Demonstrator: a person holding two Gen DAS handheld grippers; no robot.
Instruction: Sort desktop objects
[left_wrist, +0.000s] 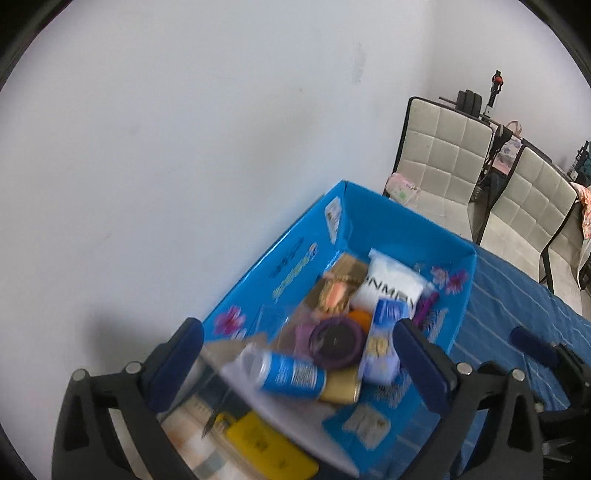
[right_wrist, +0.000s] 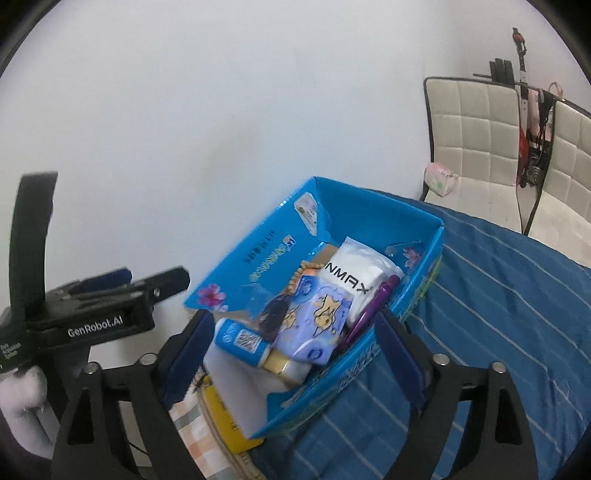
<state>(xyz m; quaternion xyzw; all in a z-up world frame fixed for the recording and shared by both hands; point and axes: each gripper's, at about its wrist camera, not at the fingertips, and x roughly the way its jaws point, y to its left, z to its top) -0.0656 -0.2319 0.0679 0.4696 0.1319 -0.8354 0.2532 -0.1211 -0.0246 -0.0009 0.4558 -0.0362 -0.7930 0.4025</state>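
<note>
A blue cardboard box (left_wrist: 413, 225) (right_wrist: 399, 206) stands on a blue striped cloth (right_wrist: 498, 295) against the white wall. It holds a blue-labelled bottle (left_wrist: 291, 374) (right_wrist: 242, 339), a white packet (left_wrist: 391, 286) (right_wrist: 354, 280), a lilac tissue pack (left_wrist: 384, 343) (right_wrist: 317, 325), a dark purple round thing (left_wrist: 336, 341), a purple pen (right_wrist: 369, 314) and a gold box (left_wrist: 336, 284). My left gripper (left_wrist: 295, 369) is open and empty over the box's near end. My right gripper (right_wrist: 295, 358) is open and empty over its near corner.
A yellow flat item (left_wrist: 266, 446) (right_wrist: 225, 421) lies on a checked cloth by the box's near end. Two padded chairs (left_wrist: 443, 162) (right_wrist: 476, 136) stand at the right behind the table. The left gripper's body (right_wrist: 92, 317) shows at the left of the right wrist view.
</note>
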